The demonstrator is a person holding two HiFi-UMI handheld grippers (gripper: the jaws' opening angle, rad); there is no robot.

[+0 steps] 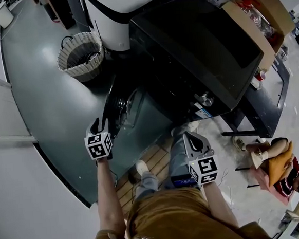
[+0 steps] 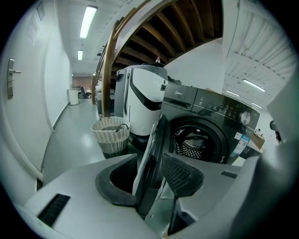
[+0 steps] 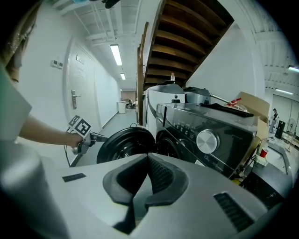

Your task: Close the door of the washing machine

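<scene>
The black front-loading washing machine (image 1: 195, 46) has its round door (image 1: 124, 109) swung out to the left. My left gripper (image 1: 99, 126) is at the door's free edge. In the left gripper view that edge (image 2: 156, 140) runs between the parted pads of the left gripper (image 2: 149, 177), and no pad presses on it. Behind it the drum opening (image 2: 196, 142) shows. My right gripper (image 1: 188, 138) hangs in front of the machine, apart from it. In the right gripper view its pads (image 3: 147, 179) meet with nothing between them, facing the door (image 3: 125, 144) and the control knob (image 3: 208, 140).
A wicker basket (image 1: 81, 56) stands on the floor left of the machine, beside a white unit (image 1: 115, 16). A cardboard box (image 1: 257, 15) lies on the bench at the right. A person (image 1: 272, 168) sits on the floor at the right. Wooden slats (image 1: 148, 165) lie under my feet.
</scene>
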